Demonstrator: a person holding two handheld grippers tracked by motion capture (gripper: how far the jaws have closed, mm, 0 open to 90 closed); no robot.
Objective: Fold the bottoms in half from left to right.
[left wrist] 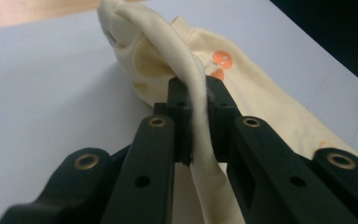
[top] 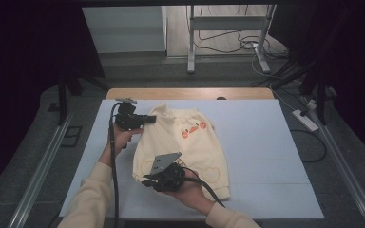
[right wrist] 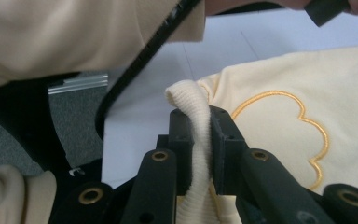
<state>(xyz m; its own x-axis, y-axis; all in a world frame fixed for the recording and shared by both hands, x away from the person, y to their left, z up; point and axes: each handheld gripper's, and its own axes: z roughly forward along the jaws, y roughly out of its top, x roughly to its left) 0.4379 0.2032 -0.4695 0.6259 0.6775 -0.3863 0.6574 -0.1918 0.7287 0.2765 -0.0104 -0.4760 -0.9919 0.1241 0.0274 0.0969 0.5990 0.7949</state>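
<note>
A small cream sweatshirt [top: 190, 142] with orange fruit prints and stitched outline shapes lies on the white table cover [top: 261, 142]. My left gripper [top: 148, 118] is at the garment's far left corner, shut on a rolled fold of cream fabric [left wrist: 193, 100]. The orange prints [left wrist: 221, 60] lie just beyond its jaws. My right gripper [top: 145, 181] is at the near left corner, shut on the ribbed hem [right wrist: 196, 116]. An orange stitched outline [right wrist: 303, 126] curves to the right of that grip.
A wooden table edge [top: 190, 93] runs along the far side of the cover. Metal rails [top: 43, 161] flank the table, and a power strip [top: 305, 119] with cables lies on the floor at right. A cream sleeve [right wrist: 74, 32] and black cable [right wrist: 140, 60] cross the right gripper view.
</note>
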